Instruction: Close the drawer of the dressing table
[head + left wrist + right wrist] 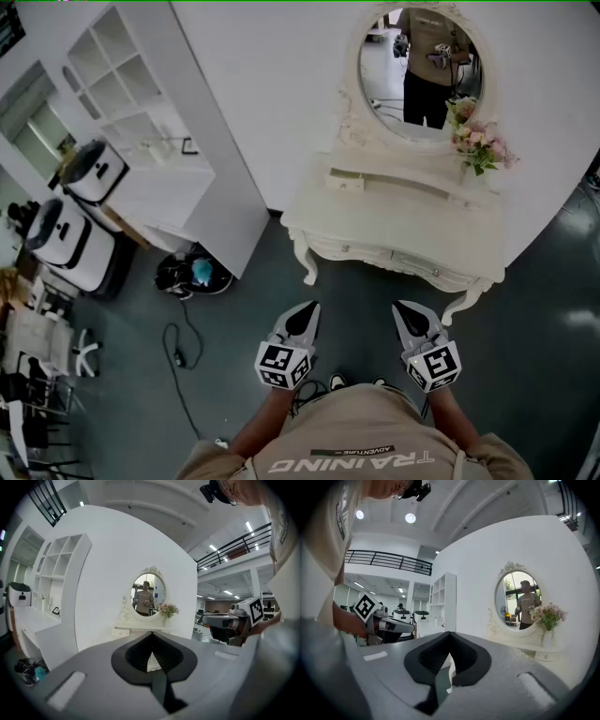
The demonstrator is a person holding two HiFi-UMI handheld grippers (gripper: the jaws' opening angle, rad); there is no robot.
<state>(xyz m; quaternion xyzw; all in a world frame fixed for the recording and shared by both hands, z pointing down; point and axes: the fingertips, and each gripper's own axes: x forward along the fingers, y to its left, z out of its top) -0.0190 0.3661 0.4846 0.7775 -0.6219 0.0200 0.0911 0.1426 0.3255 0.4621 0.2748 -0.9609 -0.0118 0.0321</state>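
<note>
The cream dressing table (319,220) stands against the white wall, with an oval mirror (420,70) and a vase of pink flowers (478,141) on top. Its drawer (427,267) is in the front apron, right of centre, and seems to jut slightly forward. My left gripper (311,307) and right gripper (401,307) hover side by side over the floor, well short of the table, both pointing at it. Each is shut, tips together, with nothing held. The table shows small beyond the left gripper (151,633) and to the right of the right gripper (450,633).
A white shelf unit (141,122) stands left of the table. White machines (70,234) line the far left. A black and teal object (192,272) and a cable (178,347) lie on the grey floor. A long flat box (389,181) lies on the tabletop.
</note>
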